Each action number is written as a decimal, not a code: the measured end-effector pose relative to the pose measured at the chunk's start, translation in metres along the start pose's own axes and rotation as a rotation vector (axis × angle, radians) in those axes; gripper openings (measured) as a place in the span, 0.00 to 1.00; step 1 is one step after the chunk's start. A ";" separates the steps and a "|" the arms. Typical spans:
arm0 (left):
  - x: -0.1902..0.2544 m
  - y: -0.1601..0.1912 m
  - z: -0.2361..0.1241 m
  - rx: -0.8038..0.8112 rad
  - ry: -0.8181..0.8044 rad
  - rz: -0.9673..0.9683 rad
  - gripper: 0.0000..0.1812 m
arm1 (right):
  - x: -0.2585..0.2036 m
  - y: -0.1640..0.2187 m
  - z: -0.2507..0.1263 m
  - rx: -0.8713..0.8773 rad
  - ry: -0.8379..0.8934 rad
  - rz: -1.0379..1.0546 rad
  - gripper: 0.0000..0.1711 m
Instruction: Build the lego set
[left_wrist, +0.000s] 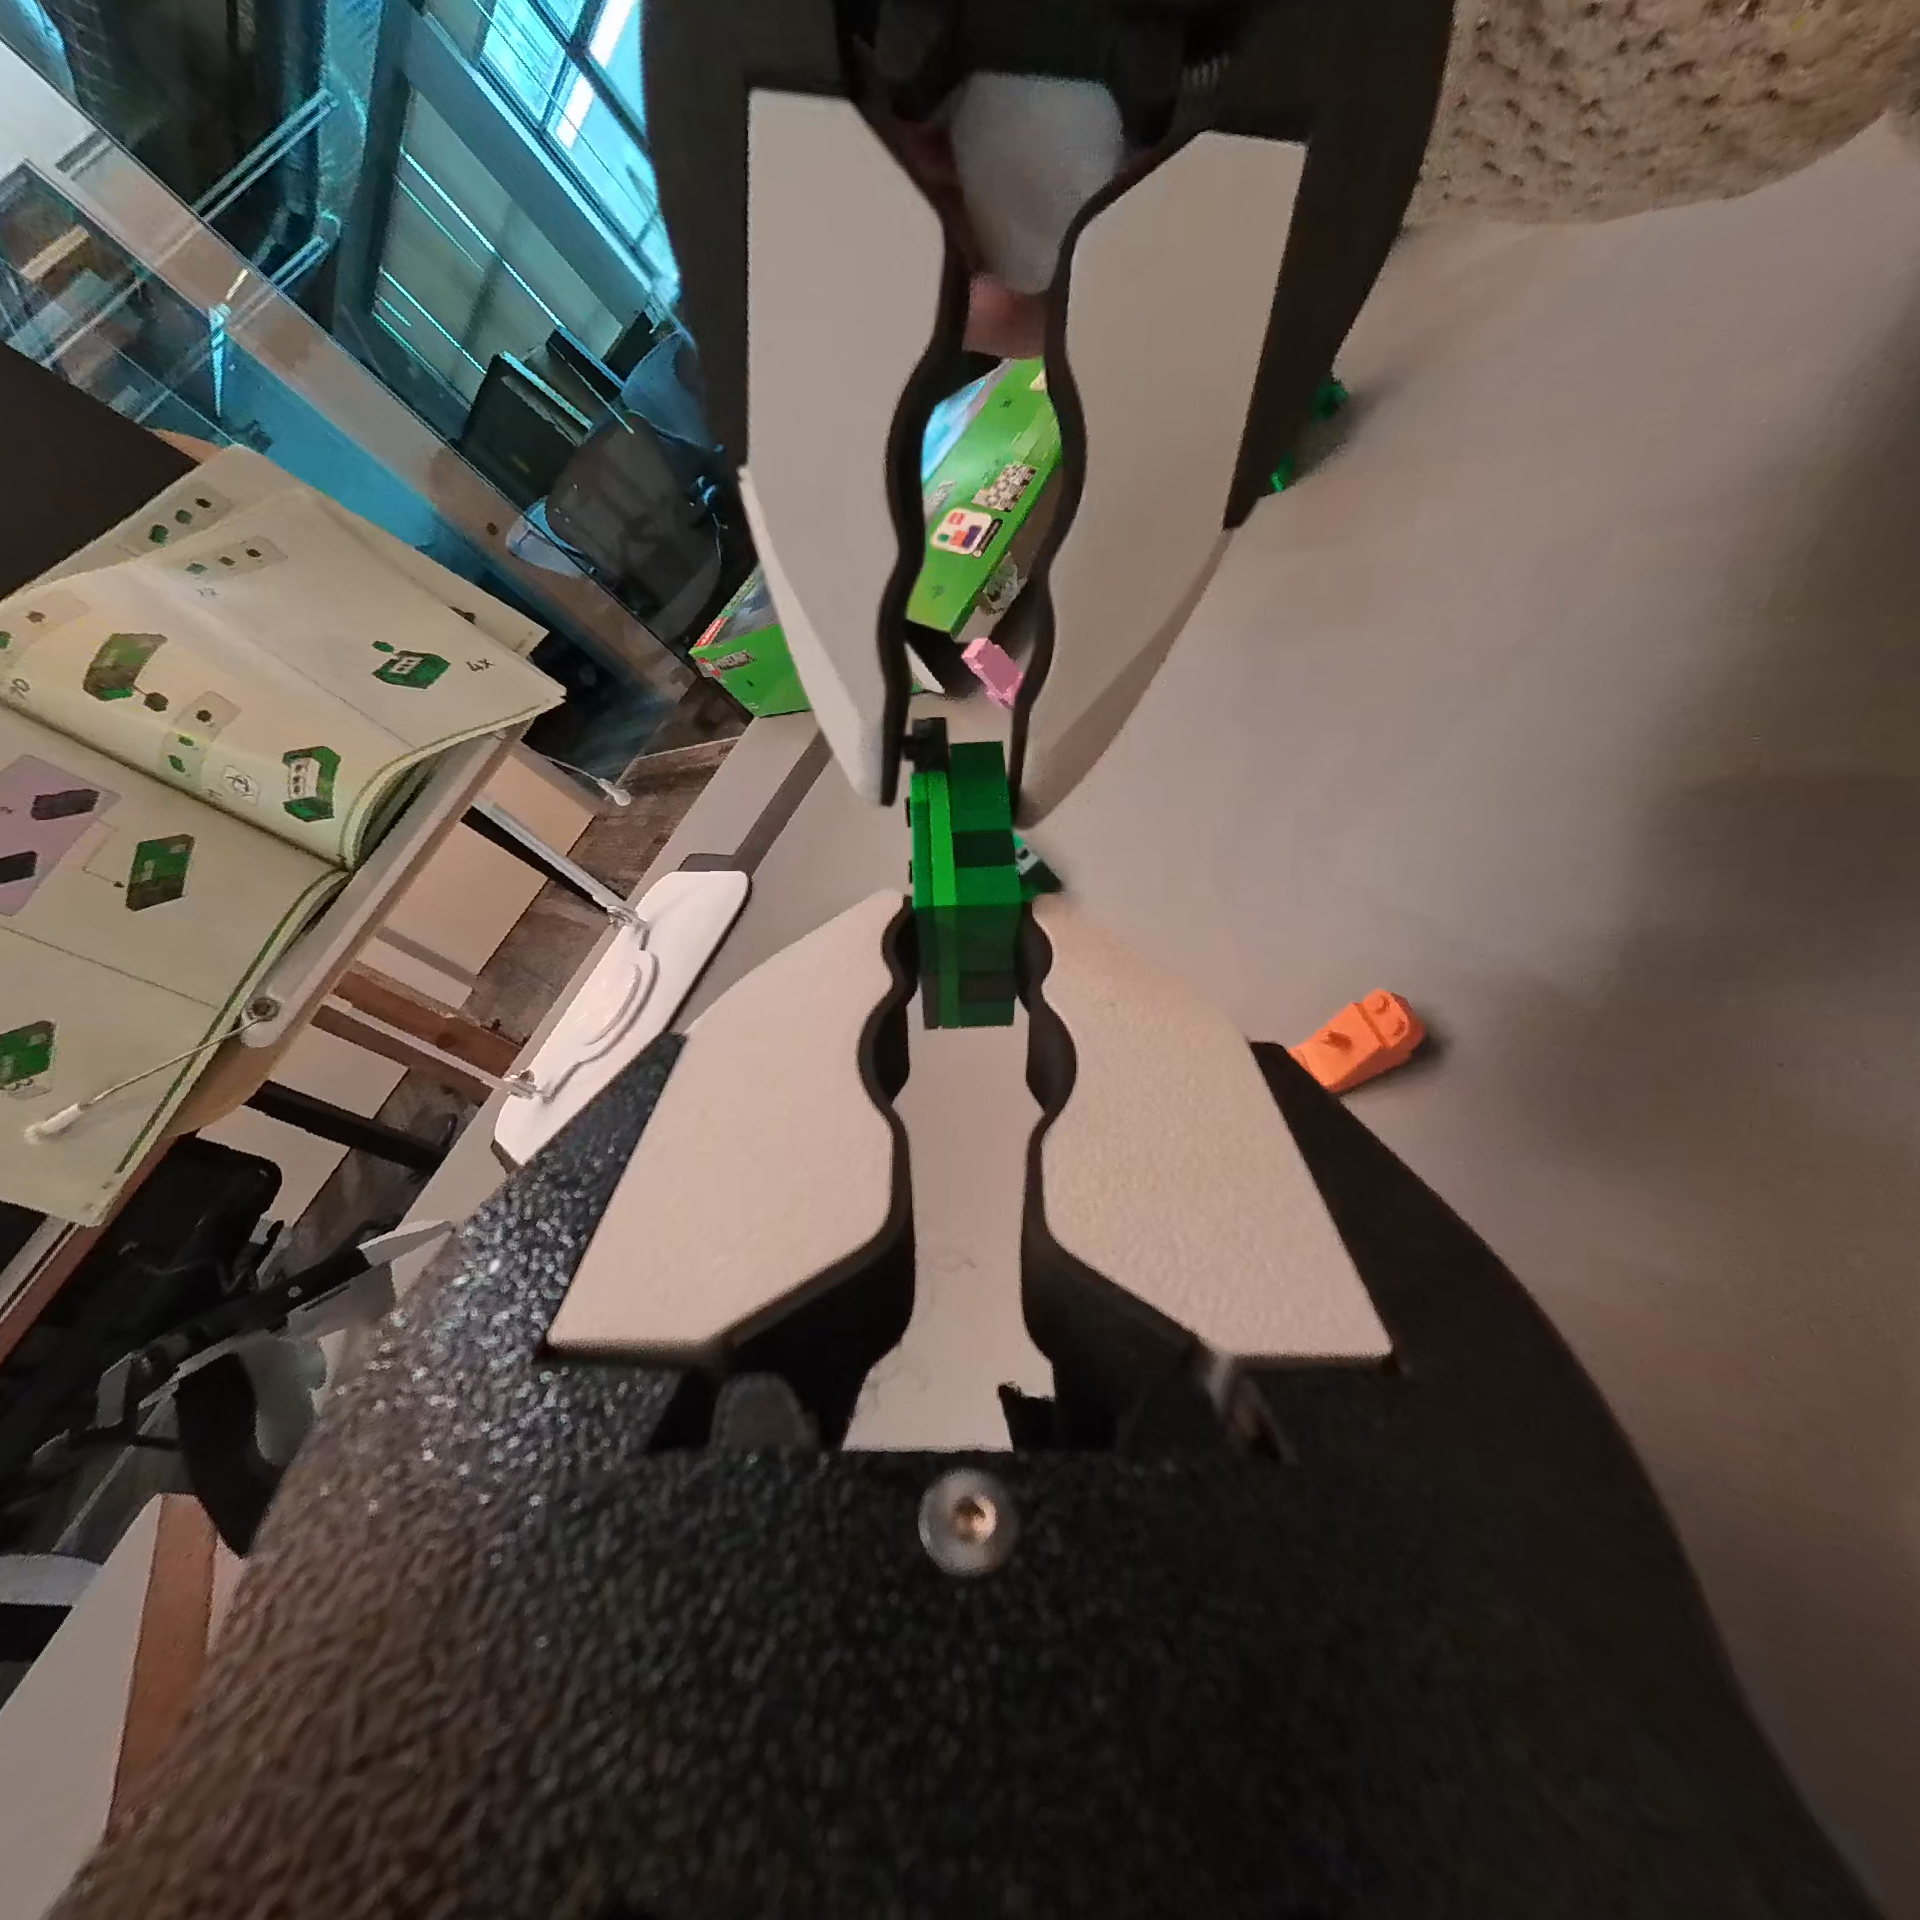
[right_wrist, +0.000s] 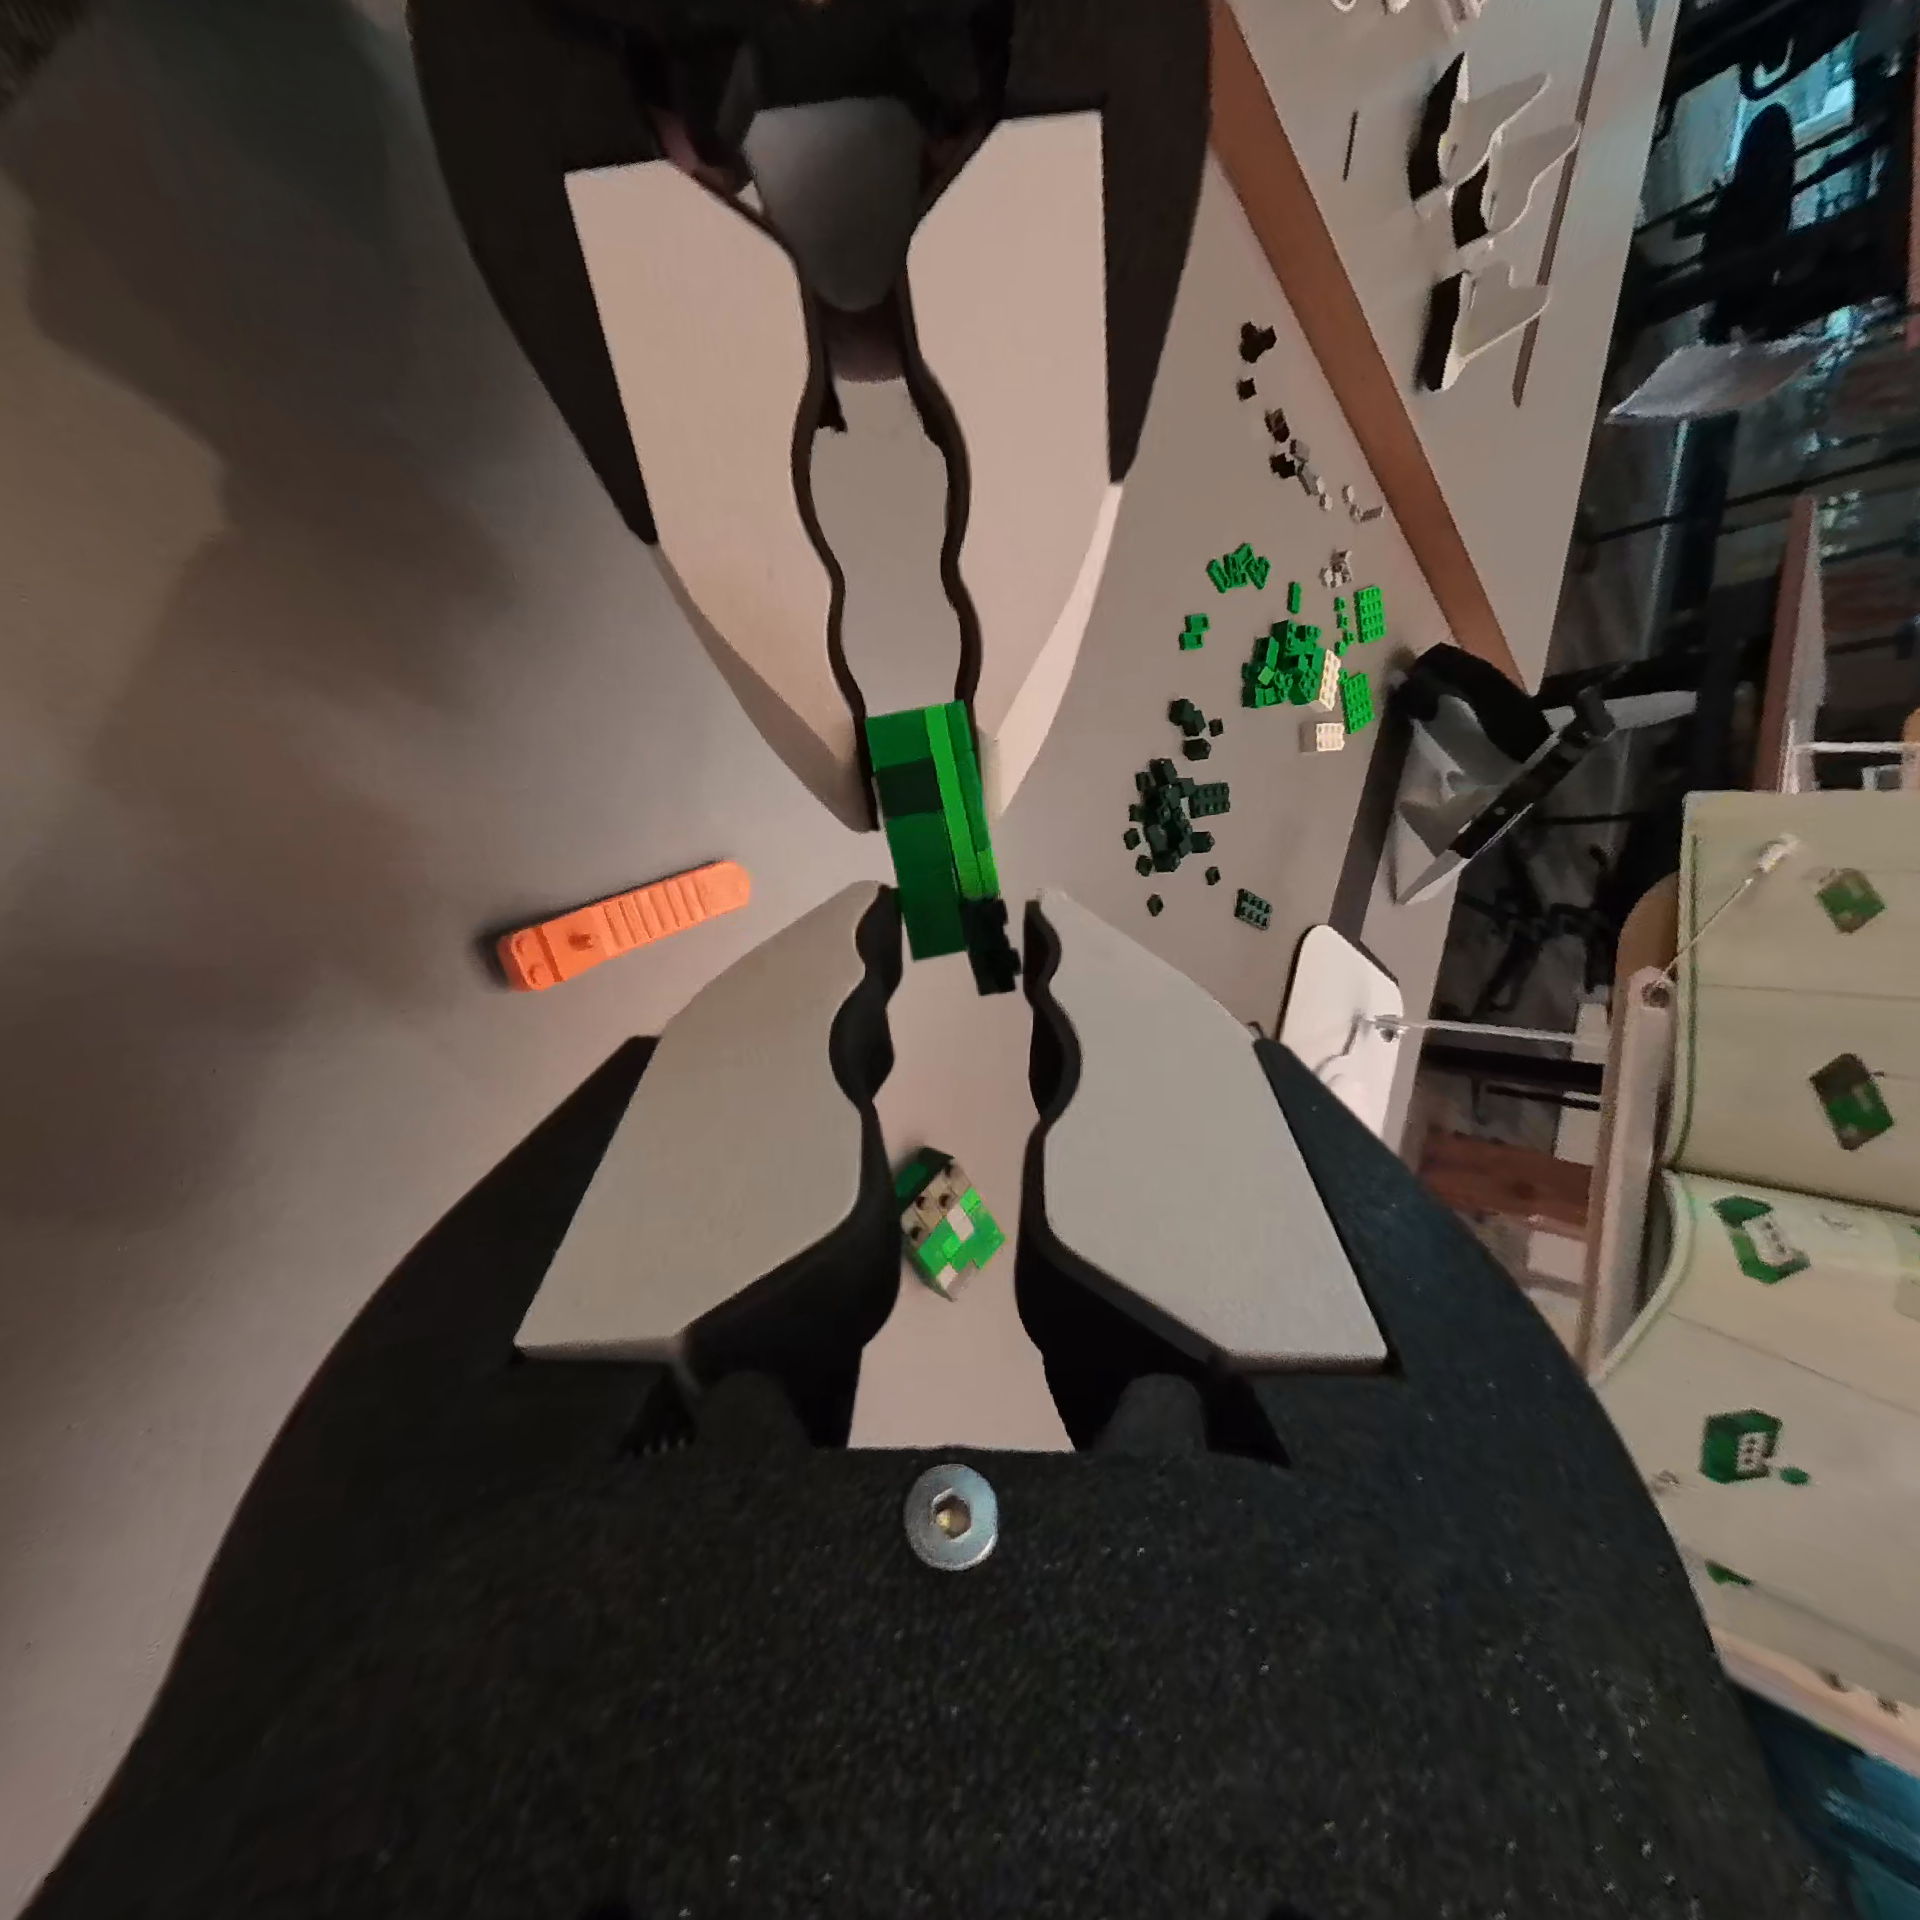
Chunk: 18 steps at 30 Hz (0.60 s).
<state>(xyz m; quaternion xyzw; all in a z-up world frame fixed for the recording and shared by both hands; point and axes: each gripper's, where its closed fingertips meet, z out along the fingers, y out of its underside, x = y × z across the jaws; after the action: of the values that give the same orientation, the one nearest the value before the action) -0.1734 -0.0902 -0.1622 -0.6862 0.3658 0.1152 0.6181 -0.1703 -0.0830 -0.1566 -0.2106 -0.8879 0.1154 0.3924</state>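
Above the grey table (right_wrist: 312, 520), both your tongs, left (left_wrist: 961, 925) and right (right_wrist: 961, 914), clench opposite ends of the green brick stack (left_wrist: 961, 894); you seem mid-join, so press straight together, without twisting.

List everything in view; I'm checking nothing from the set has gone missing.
build: one, green and dark green, gripped at both ends
mini build: one, green-white-grey, table, beneath right gripper
separator: one, orange, table
loose bricks: many, green, dark green, black, grey, white, piled on table
booklet: one, open, cream, beside table
box: at least one, green, table's far end
pink piece: one, by box
table: one, grey
left gripper: one, black and white, jaws shut on build
right gripper: one, black and white, jaws shut on build
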 end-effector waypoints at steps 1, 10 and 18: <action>0.000 0.000 0.000 0.001 0.005 -0.002 0.10 | 0.000 0.000 0.000 0.003 0.004 -0.013 0.12; 0.001 0.002 -0.001 -0.008 0.015 0.018 0.10 | -0.003 0.000 0.001 -0.031 0.022 -0.107 0.10; -0.001 0.000 -0.003 0.009 0.023 0.001 0.10 | -0.001 -0.005 0.000 0.023 0.053 -0.094 0.11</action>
<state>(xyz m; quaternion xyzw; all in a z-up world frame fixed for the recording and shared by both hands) -0.1753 -0.0921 -0.1608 -0.6847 0.3735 0.1059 0.6168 -0.1713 -0.0876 -0.1557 -0.1672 -0.8847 0.1015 0.4232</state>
